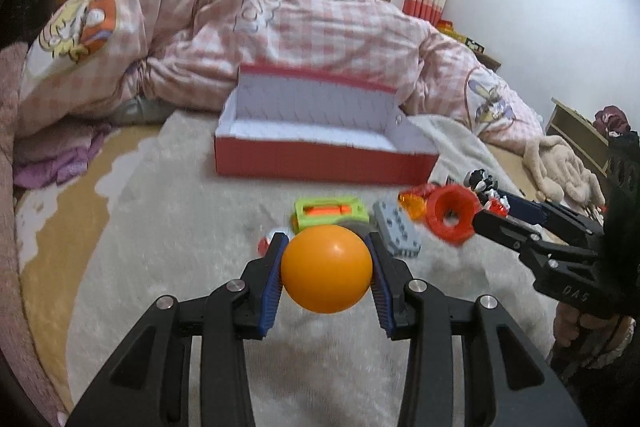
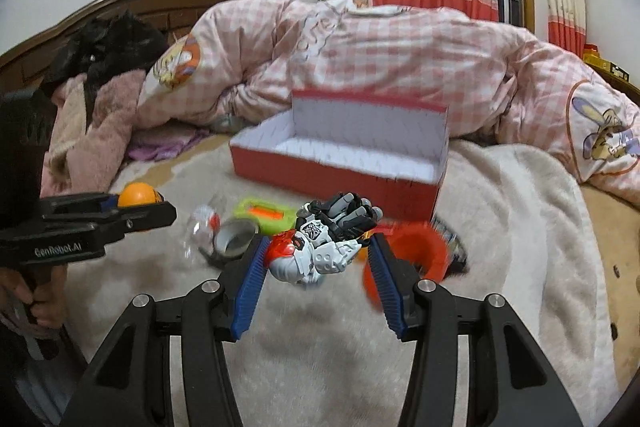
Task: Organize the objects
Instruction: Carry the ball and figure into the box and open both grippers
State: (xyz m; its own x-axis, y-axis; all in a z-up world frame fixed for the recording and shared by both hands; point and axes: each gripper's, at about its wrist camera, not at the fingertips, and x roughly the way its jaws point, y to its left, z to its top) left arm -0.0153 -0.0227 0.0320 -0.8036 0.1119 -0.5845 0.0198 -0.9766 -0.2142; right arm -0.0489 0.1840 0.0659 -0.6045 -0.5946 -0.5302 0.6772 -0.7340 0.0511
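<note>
The left gripper (image 1: 326,269) has its fingers (image 1: 272,287) parted about as wide as the orange ball (image 1: 326,269) they clamp, one blue ribbed pad pressed on each side of it. The ball hangs clear of the cream blanket (image 1: 160,227), on the near side of the red box (image 1: 320,143).

The right gripper (image 2: 318,259) has its fingers (image 2: 250,279) spread fairly wide, with the white and black robot figure (image 2: 326,243) between them. Its red-tipped end touches the left pad; whether the other pad touches the figure cannot be told through the blur. The figure is also lifted off the blanket, in front of the red box.

The red box sits on the blanket with its white inside showing and its lid standing up at the back, against the pink checked quilt (image 1: 280,35).

Between the box and the grippers lie loose toys: a green toy with an orange bar (image 1: 330,213) nearest the box front, a grey studded block (image 1: 398,229) just right of it, and a red ring (image 1: 452,219) further right, beside the box's right corner. A grey tape roll (image 2: 234,239) lies left of the green toy, seen from the right wrist.
</note>
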